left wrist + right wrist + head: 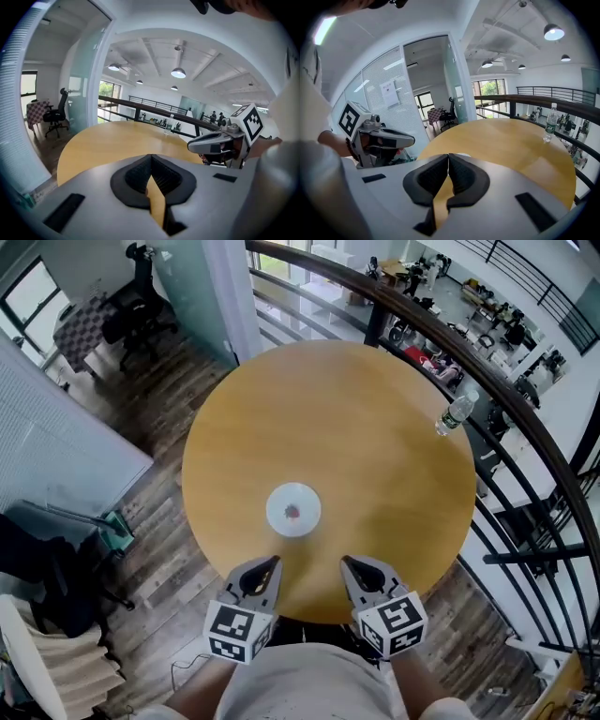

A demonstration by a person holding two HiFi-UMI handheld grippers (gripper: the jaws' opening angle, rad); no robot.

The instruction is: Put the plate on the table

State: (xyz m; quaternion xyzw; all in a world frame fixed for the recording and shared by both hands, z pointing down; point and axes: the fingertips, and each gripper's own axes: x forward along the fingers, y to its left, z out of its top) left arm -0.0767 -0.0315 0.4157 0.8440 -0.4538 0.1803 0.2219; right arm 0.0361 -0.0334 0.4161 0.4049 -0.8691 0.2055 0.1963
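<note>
A small white plate [293, 509] with a reddish mark in its middle lies flat on the round wooden table [356, 427], toward the near side. Both grippers hover over the table's near edge, short of the plate and apart from it. My left gripper [271, 564] sits to the plate's near left, and its jaws [150, 174] meet with nothing between them. My right gripper [348, 563] sits to the near right, also shut and empty [448, 160]. Each gripper view shows the other gripper side-on, the right gripper [213, 143] and the left gripper [389, 139].
A clear water bottle [456, 414] stands near the table's far right edge. A dark curved railing [525, 418] runs close behind and to the right of the table. An office chair [136, 310] and a glass partition [202, 296] stand at the far left on the wood floor.
</note>
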